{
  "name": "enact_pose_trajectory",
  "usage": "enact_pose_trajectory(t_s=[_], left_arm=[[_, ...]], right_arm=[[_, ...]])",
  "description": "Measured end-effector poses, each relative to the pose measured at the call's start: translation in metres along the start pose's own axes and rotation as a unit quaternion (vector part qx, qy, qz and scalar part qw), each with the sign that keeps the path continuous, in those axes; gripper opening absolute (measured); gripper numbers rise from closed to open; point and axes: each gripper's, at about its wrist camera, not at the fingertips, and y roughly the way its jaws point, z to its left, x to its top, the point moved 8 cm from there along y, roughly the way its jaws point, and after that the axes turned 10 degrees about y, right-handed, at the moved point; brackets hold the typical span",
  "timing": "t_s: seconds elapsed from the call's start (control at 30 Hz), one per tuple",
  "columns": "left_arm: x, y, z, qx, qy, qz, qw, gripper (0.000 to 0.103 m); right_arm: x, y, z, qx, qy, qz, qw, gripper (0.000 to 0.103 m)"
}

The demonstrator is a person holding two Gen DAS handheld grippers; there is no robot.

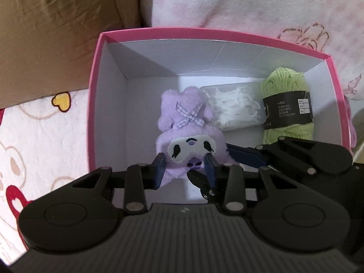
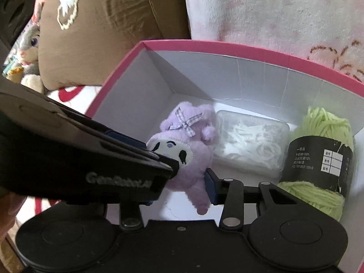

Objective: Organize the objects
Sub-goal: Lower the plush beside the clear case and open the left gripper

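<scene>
A pink box with white inside [image 1: 97,95] [image 2: 118,77] holds a purple plush toy [image 1: 188,127] [image 2: 182,145], a clear case of white picks [image 1: 234,107] [image 2: 250,143] and a green yarn skein [image 1: 286,104] [image 2: 318,159]. My left gripper [image 1: 184,167] is shut on the plush toy's lower part inside the box. My right gripper [image 2: 182,186] also has the plush between its fingers, its left finger hidden behind the left gripper [image 2: 91,159]. The right gripper's fingers [image 1: 245,154] show beside the plush in the left wrist view.
The box stands on a white and pink patterned blanket [image 1: 45,125]. A brown cardboard box [image 1: 56,34] [image 2: 102,34] stands at the back left. A pink fleece cloth [image 1: 250,4] [image 2: 273,11] lies behind the box. A grey plush rabbit [image 2: 29,41] sits far left.
</scene>
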Motion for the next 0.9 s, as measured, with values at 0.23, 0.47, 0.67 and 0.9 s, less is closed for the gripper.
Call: enact_pose_trajectory(t_s=[0.23,0.47,0.67,0.9], left_arm=[[0.004,0.003,0.006,-0.013,-0.009,-0.032,0.9994,0.035],[0.005,0.0,0.009,-0.021,0.001,-0.053,0.9984,0.036],[0.0,-0.003,0.007,-0.028,0.01,-0.064,0.9975,0.035],[-0.013,-0.021,0.007,-0.061,0.016,-0.076,0.9951,0.036]], right_arm=[[0.001,0.003,0.002,-0.004,0.019,-0.015,1.0,0.023],[0.002,0.01,-0.005,-0.016,0.058,-0.006,0.998,0.023],[-0.006,0.0,-0.003,-0.032,0.022,-0.019,0.999,0.025],[-0.024,-0.047,0.003,0.013,0.007,-0.07,0.997,0.027]])
